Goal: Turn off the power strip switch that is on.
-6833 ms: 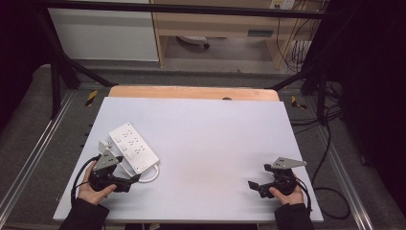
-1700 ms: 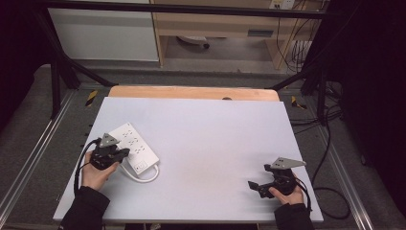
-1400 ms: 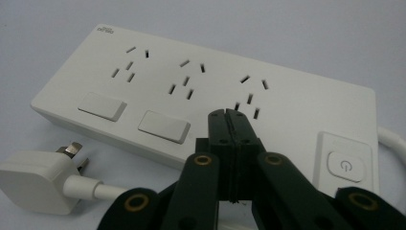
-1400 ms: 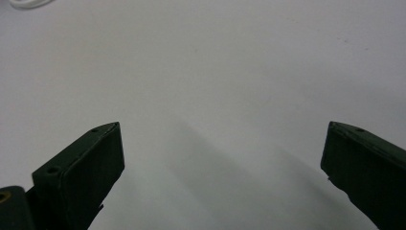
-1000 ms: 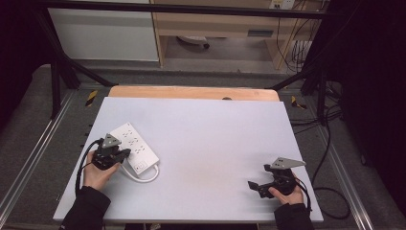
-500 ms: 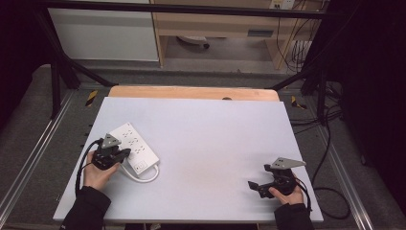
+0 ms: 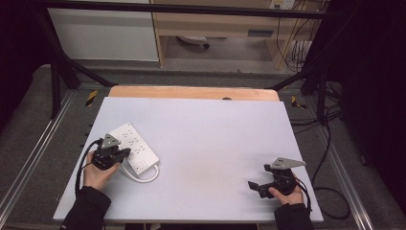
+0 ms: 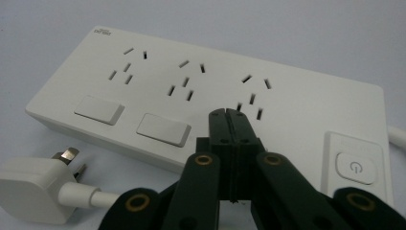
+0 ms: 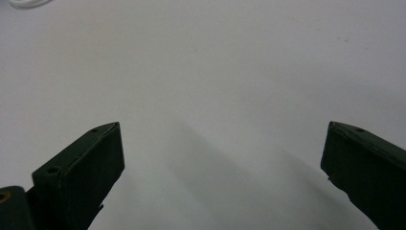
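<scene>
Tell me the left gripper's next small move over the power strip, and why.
Probably ease straight down: the left gripper has its jaws shut, tips poised above the power strip near the third socket, perhaps to press. The power button sits off to its side.
</scene>
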